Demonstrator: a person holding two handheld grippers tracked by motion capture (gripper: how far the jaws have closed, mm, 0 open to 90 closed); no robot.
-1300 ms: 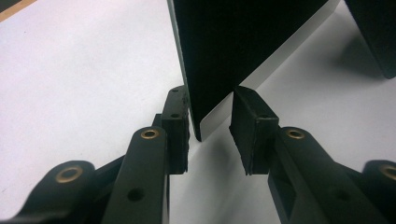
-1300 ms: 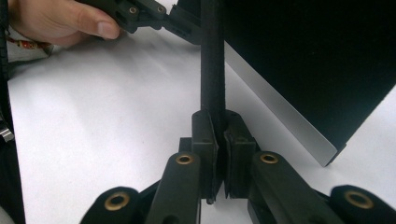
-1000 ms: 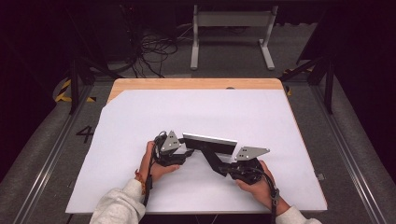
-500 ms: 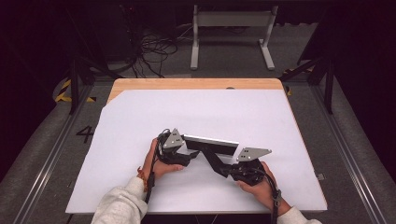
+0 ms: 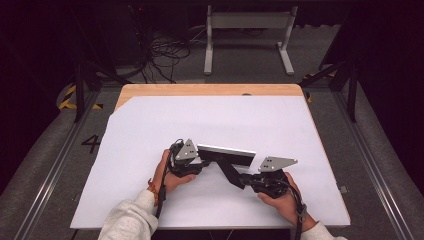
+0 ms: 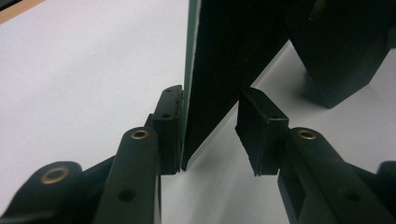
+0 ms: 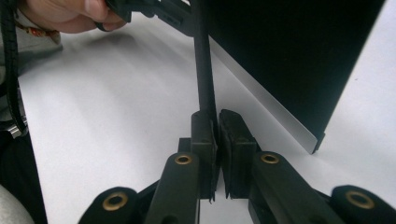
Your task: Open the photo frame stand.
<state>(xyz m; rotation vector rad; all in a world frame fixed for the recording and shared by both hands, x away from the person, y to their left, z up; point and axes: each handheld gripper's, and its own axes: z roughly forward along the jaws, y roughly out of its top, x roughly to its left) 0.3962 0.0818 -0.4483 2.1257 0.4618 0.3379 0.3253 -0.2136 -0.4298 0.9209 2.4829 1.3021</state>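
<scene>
Between left gripper (image 6: 210, 135) jaws: black panel (image 6: 224, 70), touching one jaw.

High view over the white table (image 5: 150, 130), both tool views close along their jaws, shared black panel (image 5: 227, 156)

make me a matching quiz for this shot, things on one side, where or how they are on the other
1 left gripper
2 right gripper
3 white sheet
4 grey stand

a far back, beyond the table
b shut on a thin black strip
c spread over the table
d jaws apart around a black panel

Pairs: 1-d, 2-b, 3-c, 4-a. The left gripper's jaws have just been closing, the panel between them.
</scene>
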